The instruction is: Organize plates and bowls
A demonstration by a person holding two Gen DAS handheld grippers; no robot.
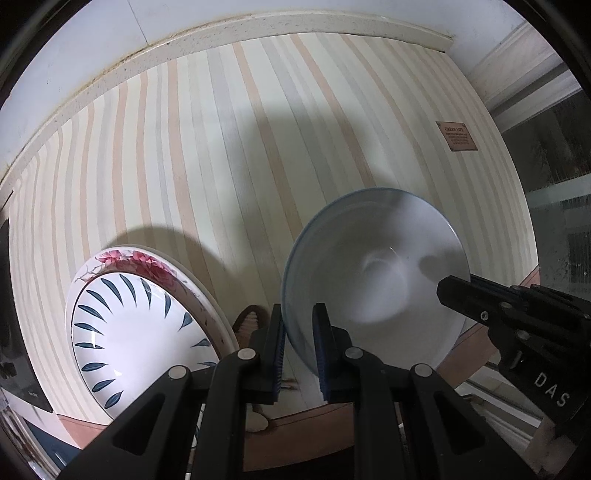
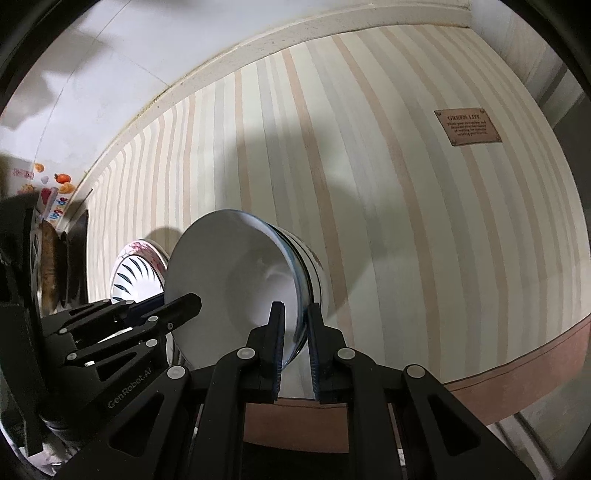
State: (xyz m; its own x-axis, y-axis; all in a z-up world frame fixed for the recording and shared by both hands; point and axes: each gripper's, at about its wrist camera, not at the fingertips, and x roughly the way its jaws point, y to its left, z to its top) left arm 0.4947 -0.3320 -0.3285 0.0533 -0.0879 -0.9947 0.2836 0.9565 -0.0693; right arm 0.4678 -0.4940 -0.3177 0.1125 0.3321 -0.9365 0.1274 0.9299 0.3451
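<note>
A white bowl [image 1: 376,266] with a thin blue rim hangs tilted over the striped tablecloth, held from both sides. My left gripper [image 1: 299,332] is shut on its near-left rim. My right gripper [image 2: 295,332] is shut on the opposite rim, one pad inside and one outside. In the right wrist view the bowl [image 2: 229,277] shows dark bands on its outside. The left gripper [image 2: 177,304] reaches in from the left there, and the right gripper [image 1: 452,291] enters the left wrist view from the right. A leaf-patterned plate [image 1: 140,325] lies on a pink-flowered plate [image 1: 147,262], left of the bowl.
The striped tablecloth [image 1: 258,147] runs to a raised pale ledge [image 1: 295,26] against the wall. A brown label patch [image 2: 467,127] sits at the far right. The brown table edge [image 2: 517,373] is near me. Dark kitchen items [image 2: 51,266] crowd the left side.
</note>
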